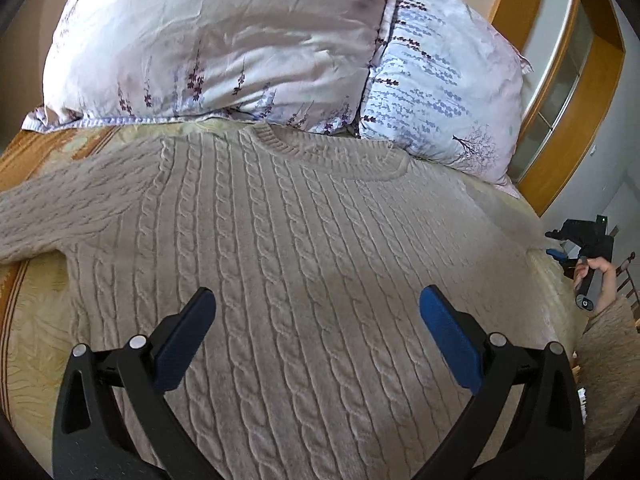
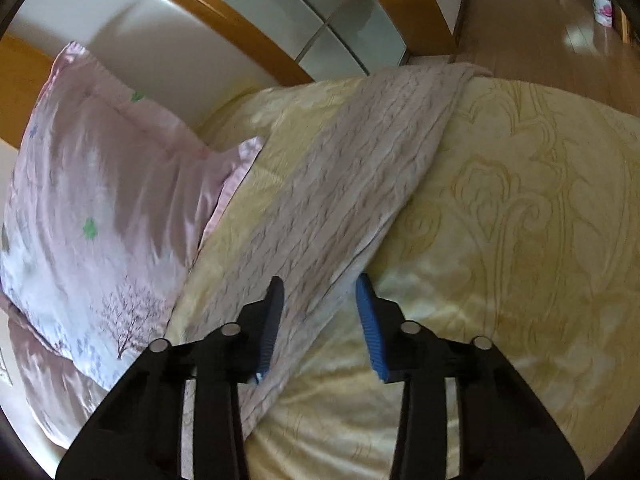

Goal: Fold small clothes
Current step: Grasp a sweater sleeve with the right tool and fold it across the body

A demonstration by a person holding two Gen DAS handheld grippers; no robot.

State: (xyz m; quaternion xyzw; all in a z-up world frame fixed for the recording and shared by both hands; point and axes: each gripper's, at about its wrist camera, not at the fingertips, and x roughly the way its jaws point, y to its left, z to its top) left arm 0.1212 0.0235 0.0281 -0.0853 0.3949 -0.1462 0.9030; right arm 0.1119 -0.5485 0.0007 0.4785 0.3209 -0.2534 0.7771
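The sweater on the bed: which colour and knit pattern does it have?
The sweater is beige with vertical cable-knit ribs, clearest in the left wrist view.

We are counting one beige cable-knit sweater lying on one bed, two floral pillows, one beside the other, and two grippers, the left gripper and the right gripper.

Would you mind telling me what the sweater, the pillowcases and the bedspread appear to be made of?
Sweater: chunky cable knit, probably wool or acrylic, matte beige, with raised rope ribs.
Pillowcases: smooth satin-like printed fabric; glossy highlights along the creases.
Bedspread: yellow cloth with embossed or quilted scrolls, faint sheen; fibre unclear.
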